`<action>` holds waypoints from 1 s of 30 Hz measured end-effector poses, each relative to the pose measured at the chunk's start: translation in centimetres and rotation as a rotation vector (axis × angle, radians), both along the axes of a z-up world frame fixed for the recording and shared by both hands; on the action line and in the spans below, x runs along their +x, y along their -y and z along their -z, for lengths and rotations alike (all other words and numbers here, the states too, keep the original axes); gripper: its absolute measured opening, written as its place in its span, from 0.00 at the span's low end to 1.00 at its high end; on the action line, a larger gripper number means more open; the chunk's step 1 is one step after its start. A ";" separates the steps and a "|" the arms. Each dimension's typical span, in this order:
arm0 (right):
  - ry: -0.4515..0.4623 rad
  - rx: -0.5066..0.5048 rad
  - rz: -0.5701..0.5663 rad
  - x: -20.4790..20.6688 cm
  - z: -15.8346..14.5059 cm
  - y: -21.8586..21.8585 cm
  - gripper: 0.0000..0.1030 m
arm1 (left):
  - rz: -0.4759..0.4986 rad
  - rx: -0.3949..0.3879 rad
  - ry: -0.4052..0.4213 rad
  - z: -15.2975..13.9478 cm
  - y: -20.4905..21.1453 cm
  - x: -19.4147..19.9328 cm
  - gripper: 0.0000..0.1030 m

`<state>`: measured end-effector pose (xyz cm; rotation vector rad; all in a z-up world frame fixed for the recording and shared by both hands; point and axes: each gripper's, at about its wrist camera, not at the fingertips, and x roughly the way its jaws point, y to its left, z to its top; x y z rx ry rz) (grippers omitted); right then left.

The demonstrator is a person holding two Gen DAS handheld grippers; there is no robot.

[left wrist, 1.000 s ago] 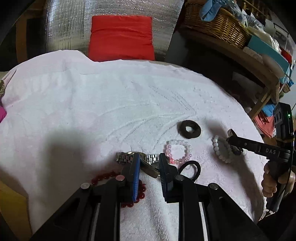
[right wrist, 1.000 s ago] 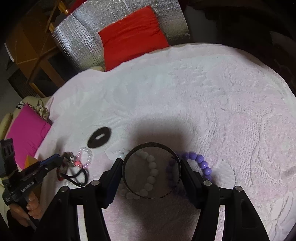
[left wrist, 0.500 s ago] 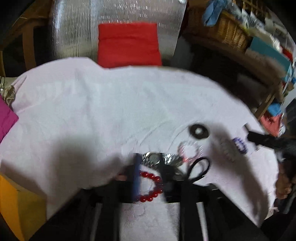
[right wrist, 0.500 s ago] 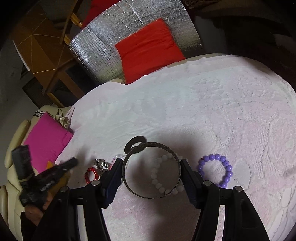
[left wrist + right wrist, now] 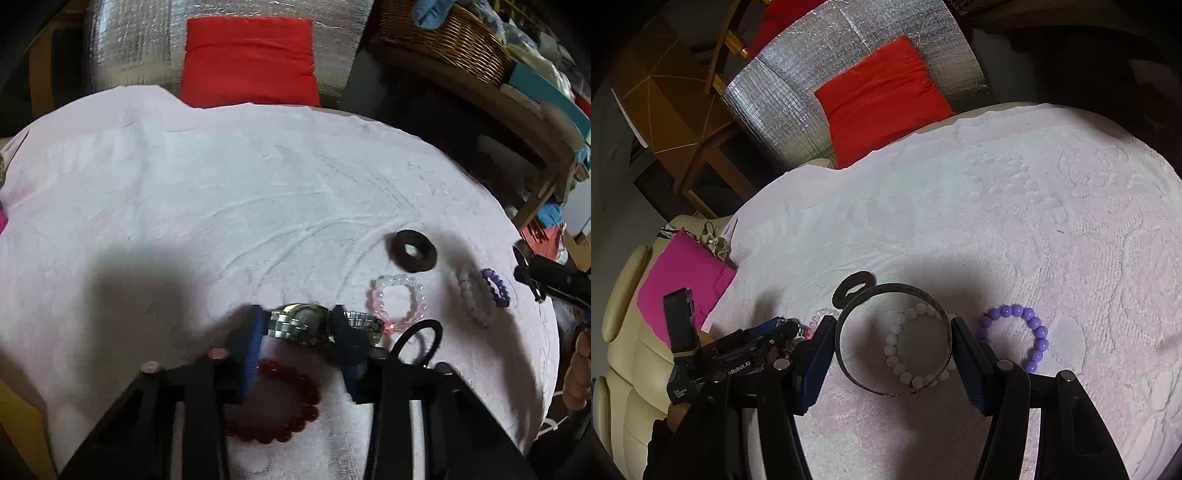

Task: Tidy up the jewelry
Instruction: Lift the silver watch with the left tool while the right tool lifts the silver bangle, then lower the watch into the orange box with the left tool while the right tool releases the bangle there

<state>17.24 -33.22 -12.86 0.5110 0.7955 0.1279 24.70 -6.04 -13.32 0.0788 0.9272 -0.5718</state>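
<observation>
While the left gripper (image 5: pixel 297 332) closes its jaws, a silver wristwatch (image 5: pixel 301 323) sits between its blue pads at the lower middle of the left wrist view; both pads appear to touch the watch case, though the frame is slightly blurred there. The metal band of the watch runs out to the right behind the right finger. Just below the watch, between the gripper's arms, a red bead bracelet (image 5: pixel 280 402) lies on the pale pink towel (image 5: pixel 221 192). To the right of the watch lie a clear pink bead bracelet (image 5: pixel 397 301) and, below it, a black hair tie (image 5: pixel 419 341). Above them sits a flat black ring (image 5: pixel 412 250). Further right, near the frame edge, a white bead bracelet (image 5: pixel 472 299) and a purple bead bracelet (image 5: pixel 496 286) lie just beside each other.

In the right wrist view the right gripper (image 5: pixel 893 341) is clamped on a dark metal cuff bangle (image 5: pixel 892 291), one pad pressing each side, with the bangle's gap facing the camera at the bottom. Through the bangle the white bead bracelet (image 5: pixel 905 339) shows on the towel (image 5: pixel 997 203), and the purple bead bracelet (image 5: pixel 1023 332) lies to its right. The black ring (image 5: pixel 855 282) peeks out at the bangle's upper left. A red cushion (image 5: pixel 882 96) leans against silver foil sheeting (image 5: pixel 783 92) beyond the towel.
</observation>
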 end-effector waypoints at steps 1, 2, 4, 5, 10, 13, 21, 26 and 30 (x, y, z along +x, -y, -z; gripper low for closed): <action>0.001 -0.001 0.003 0.0 0.0 0.1 0.63 | 0.011 0.002 0.001 -0.1 0.1 -0.3 0.29; 0.002 0.003 0.006 -0.1 -0.1 0.2 0.63 | 0.018 0.004 0.000 -0.2 0.2 -0.5 0.26; 0.007 0.004 0.012 -0.1 -0.2 0.1 0.63 | 0.026 -0.007 -0.009 -0.6 0.1 -0.9 0.16; 0.009 0.003 0.013 -0.2 -0.3 0.0 0.63 | 0.028 -0.017 -0.017 -0.7 0.2 -1.1 0.15; 0.016 -0.001 0.010 -0.3 -0.6 -0.3 0.63 | 0.081 -0.002 -0.030 -0.9 0.7 -3.1 0.14; 0.022 -0.004 0.011 -0.4 -0.9 -0.7 0.63 | 0.111 0.011 -0.036 -0.7 0.9 -4.2 0.13; 0.020 -0.005 0.017 -0.4 -0.8 -0.7 0.63 | 0.118 0.045 -0.010 0.1 1.8 -3.9 0.41; 0.019 -0.003 0.021 -0.4 -0.9 -0.3 0.63 | 0.127 0.060 0.010 0.4 2.6 -3.5 0.24; 0.030 -0.007 0.023 -0.7 -1.5 -0.3 0.63 | 0.128 0.066 0.023 -0.1 2.4 -4.0 0.16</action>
